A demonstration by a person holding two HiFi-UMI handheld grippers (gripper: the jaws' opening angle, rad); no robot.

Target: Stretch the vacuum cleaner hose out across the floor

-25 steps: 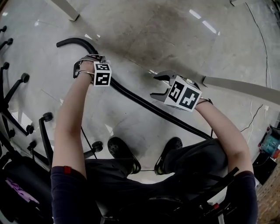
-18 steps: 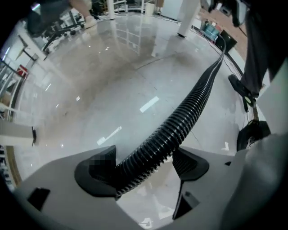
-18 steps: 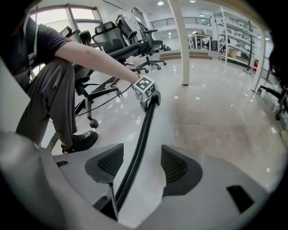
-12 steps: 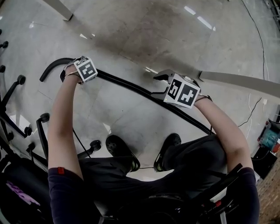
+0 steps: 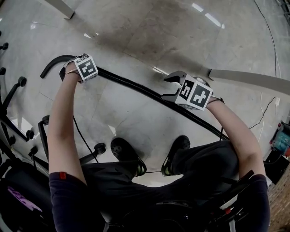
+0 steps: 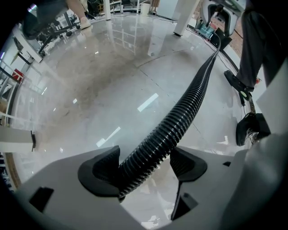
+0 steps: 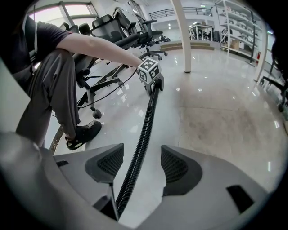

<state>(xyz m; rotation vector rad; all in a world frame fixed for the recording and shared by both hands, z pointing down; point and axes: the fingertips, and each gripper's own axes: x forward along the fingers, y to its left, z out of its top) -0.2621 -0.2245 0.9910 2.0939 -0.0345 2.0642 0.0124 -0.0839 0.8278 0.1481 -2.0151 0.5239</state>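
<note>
The black ribbed vacuum hose runs slantwise over the glossy floor, from a curved end at the left to my legs at the right. My left gripper points straight down near that curved end. In the left gripper view its jaws have just been closing and now press on the hose. My right gripper hangs over the middle of the hose. It stands open in the right gripper view. There the hose passes close to the left pad, with a gap to the right pad.
Office chair bases and casters crowd the left edge, and one caster is near my left shoe. A pale column foot stands at the top left. A grey beam and thin cables lie at the right.
My left gripper has moved left and rolled, dragging the hose so its bend has straightened into a longer line. My right gripper has shifted slightly right along the hose.
</note>
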